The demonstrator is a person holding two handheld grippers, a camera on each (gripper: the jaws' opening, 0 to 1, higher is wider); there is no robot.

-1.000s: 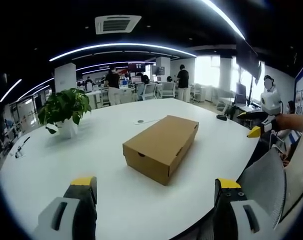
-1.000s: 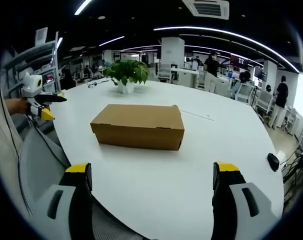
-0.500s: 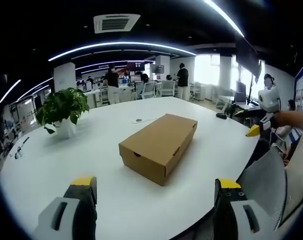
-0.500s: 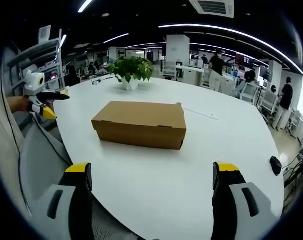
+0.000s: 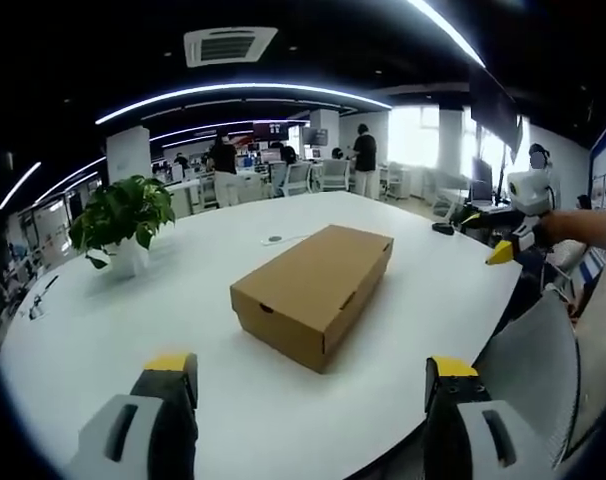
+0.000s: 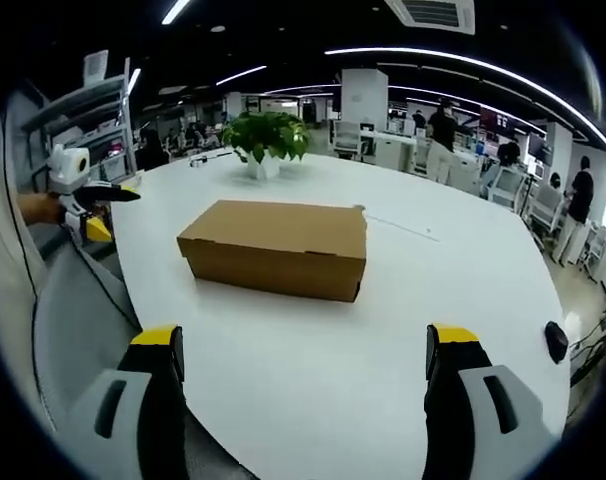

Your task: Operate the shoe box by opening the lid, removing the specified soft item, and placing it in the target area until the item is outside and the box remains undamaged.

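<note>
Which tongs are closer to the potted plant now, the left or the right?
Left. The left tongs sit off the table edge on the potted plant's side; the right tongs are beyond the shoe box.

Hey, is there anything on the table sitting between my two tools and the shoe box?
Nothing visible. Bare white table lies between the right tool and the closed shoe box, and between the left tool and the box. The potted plant stands off to the side.
</note>
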